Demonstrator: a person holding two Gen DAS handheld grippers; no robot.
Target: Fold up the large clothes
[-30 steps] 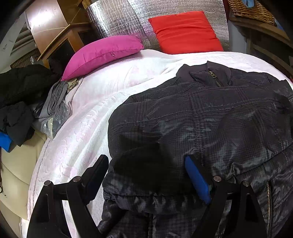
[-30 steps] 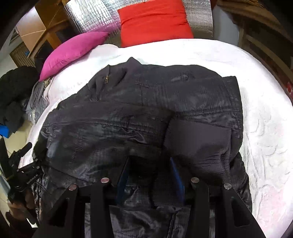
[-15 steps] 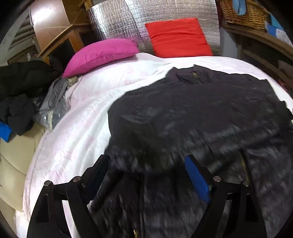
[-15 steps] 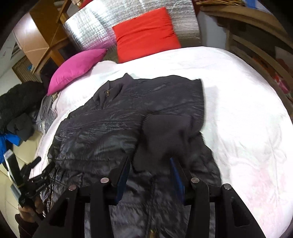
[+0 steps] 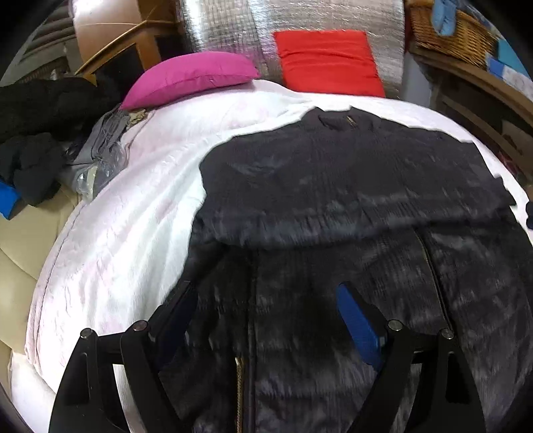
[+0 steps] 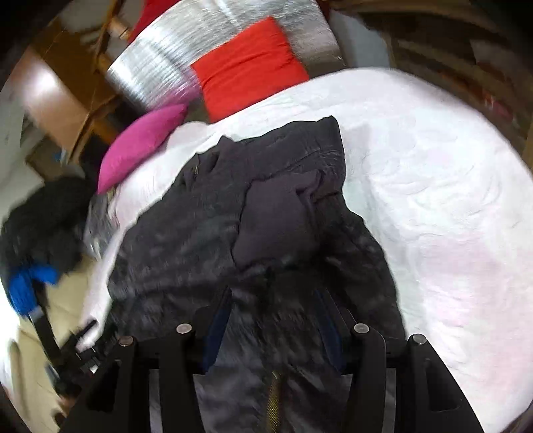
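Observation:
A large dark quilted jacket (image 5: 349, 186) lies spread on the white bed (image 5: 133, 213), collar toward the pillows, sleeves folded across its front. It also shows in the right wrist view (image 6: 213, 226), with a sleeve cuff (image 6: 276, 219) lying on top. My left gripper (image 5: 266, 306) is open and hovers over the jacket's lower left part, holding nothing. My right gripper (image 6: 273, 309) is open over the jacket's lower hem near the zipper (image 6: 274, 396), holding nothing.
A pink pillow (image 5: 190, 76) and a red pillow (image 5: 328, 60) lie at the head of the bed against a silver panel (image 5: 226, 30). Dark clothes (image 5: 36, 133) are piled to the left. A wicker basket (image 5: 449, 26) sits on wooden shelving at right.
Both grippers have pulled back and up from the jacket, so more of the bed is in view. The right gripper has swung and tilted to the right. The views are blurred by motion.

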